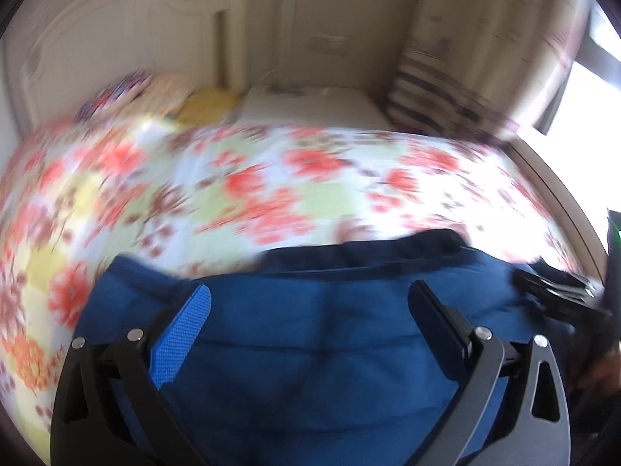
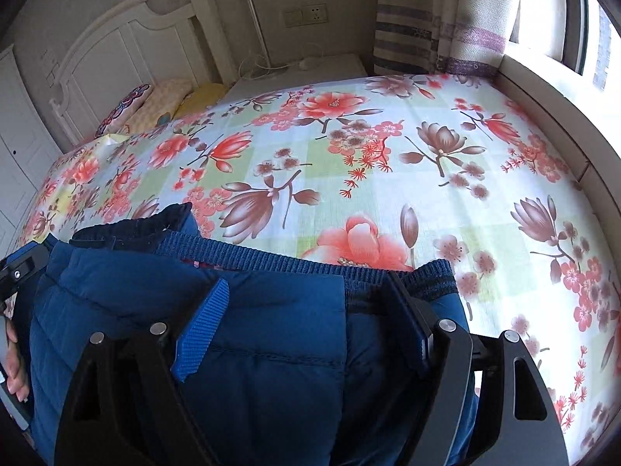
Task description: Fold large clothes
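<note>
Blue puffer jacket (image 2: 271, 310) is lying on the bed (image 2: 388, 155), on the flowery sheet at the near edge, right under both claws. It looks partly folded already, one quilted panel lapped over another, with the knit ribbed hem (image 2: 240, 250) running along its far side.

Handling-wise I'd guess it's light but bulky, soft and springy, so folds will probably want to puff back open. The shell looks smooth and likely a bit slippery. The ribbed hem or a stitched seam seems the better place to pinch, since there's less padding there.

Right claw (image 2: 306, 318) stands wide over the jacket, with nothing pinched between the blue pad and the dark one. Left claw (image 1: 310, 303) is also spread wide above the fabric, holding nothing.

Hard to make out: the left wrist view is badly smeared, so the jacket's edges there are mush. The near part of the jacket is cut off in both views, and I can't tell where the sleeves or collar are. A hand (image 2: 15, 365) peeks in at the left edge of the right wrist view.
</note>
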Motion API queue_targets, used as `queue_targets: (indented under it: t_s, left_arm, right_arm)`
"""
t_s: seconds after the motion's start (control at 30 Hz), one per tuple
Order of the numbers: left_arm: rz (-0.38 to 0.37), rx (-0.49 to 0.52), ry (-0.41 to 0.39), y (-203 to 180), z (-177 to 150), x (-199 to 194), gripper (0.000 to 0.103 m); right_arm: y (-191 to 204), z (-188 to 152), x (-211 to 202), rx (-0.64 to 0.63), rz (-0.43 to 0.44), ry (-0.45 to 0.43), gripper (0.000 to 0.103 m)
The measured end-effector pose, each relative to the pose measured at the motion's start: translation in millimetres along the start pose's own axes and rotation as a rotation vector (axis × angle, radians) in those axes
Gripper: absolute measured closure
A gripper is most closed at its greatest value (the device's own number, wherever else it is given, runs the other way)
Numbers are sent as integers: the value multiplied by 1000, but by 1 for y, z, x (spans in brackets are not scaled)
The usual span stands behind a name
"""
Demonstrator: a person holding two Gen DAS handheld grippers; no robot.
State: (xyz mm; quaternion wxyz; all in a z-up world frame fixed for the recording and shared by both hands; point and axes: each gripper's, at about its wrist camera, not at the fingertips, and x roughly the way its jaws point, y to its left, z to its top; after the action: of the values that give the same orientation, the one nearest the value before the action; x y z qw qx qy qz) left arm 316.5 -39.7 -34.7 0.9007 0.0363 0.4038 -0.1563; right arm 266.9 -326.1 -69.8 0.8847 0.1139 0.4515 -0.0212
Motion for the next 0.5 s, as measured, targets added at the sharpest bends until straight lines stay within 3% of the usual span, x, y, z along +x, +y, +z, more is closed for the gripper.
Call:
queue_targets:
  t_s: [0.07,0.13,0.17,0.27,0.3,0.4,0.5]
  left_arm:
    - [24,128,7,-38,-9,12,2]
    - [97,237,101,-63,-24,43,2]
    - [98,237,96,-63,-26,45,2]
    - [8,180,118,-43,-20,43,2]
    - [9,178,112,-37,-18,40,2]
    - [131,113,66,7,-7,26,2]
    - [184,-16,100,69,-5,28,2]
  right_arm:
    - [-1,-1,-1,2,2,-1,31]
    - [-2,-1,-2,9,12,-6,31]
    - [-3,-2,-2,12,16,-8,31]
    - [-2,-2,-2,10,15,-8,31]
    - [-3,-2,-3,11,15,-8,31]
    - [-3,-3,-3,15,20,-10,31]
    - [-3,-3,-3,15,20,-10,31]
